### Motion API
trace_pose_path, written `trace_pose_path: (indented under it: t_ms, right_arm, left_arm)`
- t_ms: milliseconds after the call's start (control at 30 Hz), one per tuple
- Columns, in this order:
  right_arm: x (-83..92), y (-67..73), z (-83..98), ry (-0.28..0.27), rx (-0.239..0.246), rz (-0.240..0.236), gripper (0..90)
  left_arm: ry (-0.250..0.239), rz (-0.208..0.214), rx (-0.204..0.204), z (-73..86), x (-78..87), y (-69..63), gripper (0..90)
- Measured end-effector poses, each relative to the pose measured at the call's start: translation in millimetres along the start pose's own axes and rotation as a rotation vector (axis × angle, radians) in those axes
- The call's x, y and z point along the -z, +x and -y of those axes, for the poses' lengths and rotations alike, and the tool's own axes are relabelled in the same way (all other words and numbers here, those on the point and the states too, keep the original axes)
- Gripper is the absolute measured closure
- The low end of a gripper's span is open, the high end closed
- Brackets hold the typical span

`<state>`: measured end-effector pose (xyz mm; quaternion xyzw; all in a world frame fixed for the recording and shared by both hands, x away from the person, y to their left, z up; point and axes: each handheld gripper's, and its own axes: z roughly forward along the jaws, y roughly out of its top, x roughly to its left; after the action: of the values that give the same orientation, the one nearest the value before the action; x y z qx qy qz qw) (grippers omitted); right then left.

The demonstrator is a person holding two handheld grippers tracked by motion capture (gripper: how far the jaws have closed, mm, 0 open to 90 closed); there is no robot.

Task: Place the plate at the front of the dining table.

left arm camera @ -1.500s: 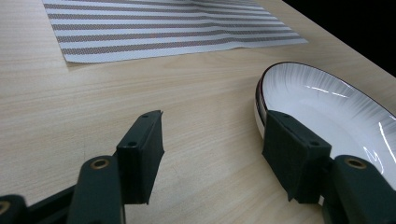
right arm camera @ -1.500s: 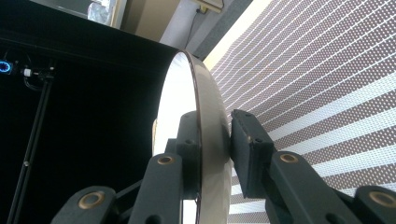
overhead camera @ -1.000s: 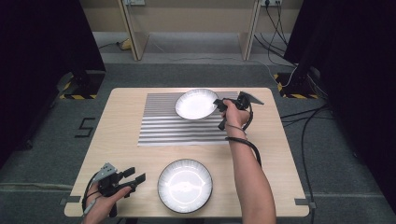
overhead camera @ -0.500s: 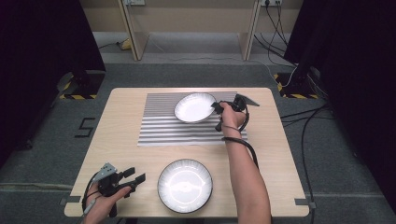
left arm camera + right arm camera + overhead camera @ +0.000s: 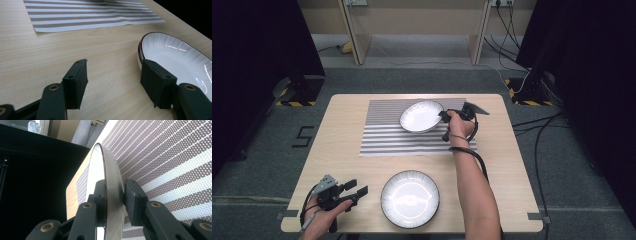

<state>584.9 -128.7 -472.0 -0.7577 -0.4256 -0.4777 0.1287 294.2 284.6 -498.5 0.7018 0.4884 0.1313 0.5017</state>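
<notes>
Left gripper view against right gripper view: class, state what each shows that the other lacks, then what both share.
Left gripper view: the left gripper, jaws open over bare table, beside the near bowl lying flat.

Right gripper view: the right gripper clamped on the rim of the far bowl, one jaw inside, one outside, the bowl seen edge-on.

Both: the striped mat on the wooden table.

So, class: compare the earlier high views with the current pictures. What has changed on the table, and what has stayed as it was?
The right gripper, gripping the far bowl by its rim, has carried it slightly toward the person along the striped mat. Its fingers clamp the rim throughout. The left gripper stayed open at the table's near corner, and the near bowl did not move.
</notes>
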Motion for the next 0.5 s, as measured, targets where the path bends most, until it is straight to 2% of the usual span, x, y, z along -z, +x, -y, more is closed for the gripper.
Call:
trace_pose_path:
  t_ms: [500]
  right_arm:
    - [-4.4, -6.1, 0.5, 0.004, 0.005, 0.027, 72.3]
  left_arm:
    - [0.003, -0.002, -0.004, 0.3, -0.4, 0.0, 38.1]
